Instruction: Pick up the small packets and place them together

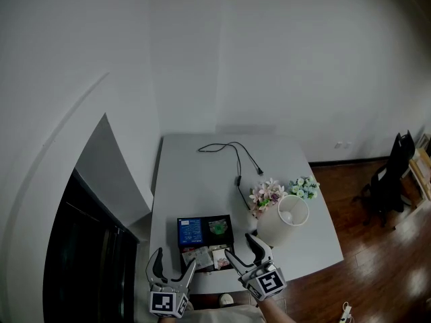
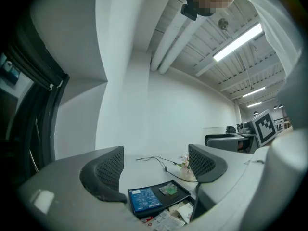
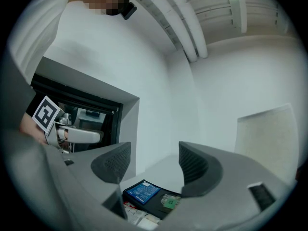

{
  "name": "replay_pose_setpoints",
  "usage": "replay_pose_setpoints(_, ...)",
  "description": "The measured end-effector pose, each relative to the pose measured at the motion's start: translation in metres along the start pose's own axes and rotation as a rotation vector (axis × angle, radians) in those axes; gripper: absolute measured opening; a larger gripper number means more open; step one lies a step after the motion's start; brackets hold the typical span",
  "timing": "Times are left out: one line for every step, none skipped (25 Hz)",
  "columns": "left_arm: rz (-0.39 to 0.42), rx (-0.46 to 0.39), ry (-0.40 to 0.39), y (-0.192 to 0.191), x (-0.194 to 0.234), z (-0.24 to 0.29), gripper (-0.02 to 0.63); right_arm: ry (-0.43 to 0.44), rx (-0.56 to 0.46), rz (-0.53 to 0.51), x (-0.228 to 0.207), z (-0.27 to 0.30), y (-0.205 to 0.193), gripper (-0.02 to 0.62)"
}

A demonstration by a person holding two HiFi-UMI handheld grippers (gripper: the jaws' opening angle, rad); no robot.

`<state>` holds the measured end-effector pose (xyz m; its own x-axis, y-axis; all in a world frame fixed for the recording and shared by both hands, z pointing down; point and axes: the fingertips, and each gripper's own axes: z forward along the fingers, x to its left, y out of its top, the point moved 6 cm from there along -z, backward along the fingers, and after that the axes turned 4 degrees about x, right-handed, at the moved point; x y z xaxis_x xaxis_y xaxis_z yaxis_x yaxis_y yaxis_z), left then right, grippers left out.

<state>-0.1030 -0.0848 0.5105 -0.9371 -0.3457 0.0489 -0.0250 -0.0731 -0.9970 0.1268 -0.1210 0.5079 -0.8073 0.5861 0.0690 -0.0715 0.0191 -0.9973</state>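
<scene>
**Both tools released; packets at bench edge**

Head view: I see small packets (image 1: 205, 257) lying flat, their row running along the bench's (image 1: 202, 173) near edge, between left tool (image 1: 176, 261) and right tool (image 1: 240, 246).
Left gripper view: jaws apart, empty; cable (image 2: 154, 159) shows.
Right gripper view: jaws apart, empty; the left tool's marker cube (image 3: 43, 114) shows.

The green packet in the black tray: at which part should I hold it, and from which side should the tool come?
Probably its near edge, coming from above with the right tool tilted down. The green packet lies flat in the black tray, so a level approach would likely meet the tray's rim first.
</scene>
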Motion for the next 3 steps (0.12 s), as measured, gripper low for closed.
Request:
replay_pose_setpoints(0.0, 0.002, 0.002, -0.0007, -0.0018, -0.0014, 0.403, 0.003, 0.002, 0.003, 0.0003, -0.002, -0.0009, 0.327)
replay_pose_setpoints(0.0, 0.004, 0.004, -0.0016, -0.0037, -0.003, 0.404, 0.007, 0.005, 0.008, 0.0008, -0.0041, -0.0019, 0.327)
replay_pose_setpoints(-0.001, 0.006, 0.006, -0.0025, -0.0055, -0.0046, 0.404, 0.01, 0.008, 0.013, 0.0014, -0.0062, -0.003, 0.327)
